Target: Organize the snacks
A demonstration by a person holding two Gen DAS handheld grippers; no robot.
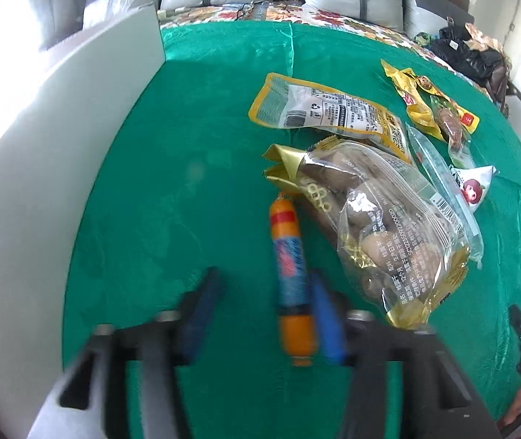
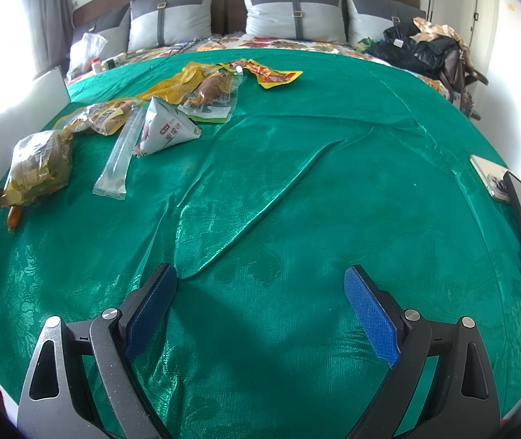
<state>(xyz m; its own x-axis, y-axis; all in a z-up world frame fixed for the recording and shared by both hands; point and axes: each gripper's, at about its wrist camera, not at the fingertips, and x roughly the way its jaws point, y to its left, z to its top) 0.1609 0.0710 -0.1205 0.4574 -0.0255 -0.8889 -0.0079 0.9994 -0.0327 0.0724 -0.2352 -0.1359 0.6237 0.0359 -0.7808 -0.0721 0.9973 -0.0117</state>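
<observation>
Straddling the sausage (image 1: 291,274), the left hand-held gripper (image 1: 264,314) gapes; only the right view shows the right hand-held gripper (image 2: 260,314) wide, empty.

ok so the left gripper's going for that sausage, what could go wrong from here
1. The sausage lies against one pad of the open left gripper, off-centre in the gap, so closing may roll it or pinch only its edge.
2. The nut bag sits right beside the sausage; the nearer finger could snag its corner and drag it along.
3. The left view is blurred, suggesting quick motion, and the green cloth is wrinkled and glossy, so the sausage may slide.
</observation>
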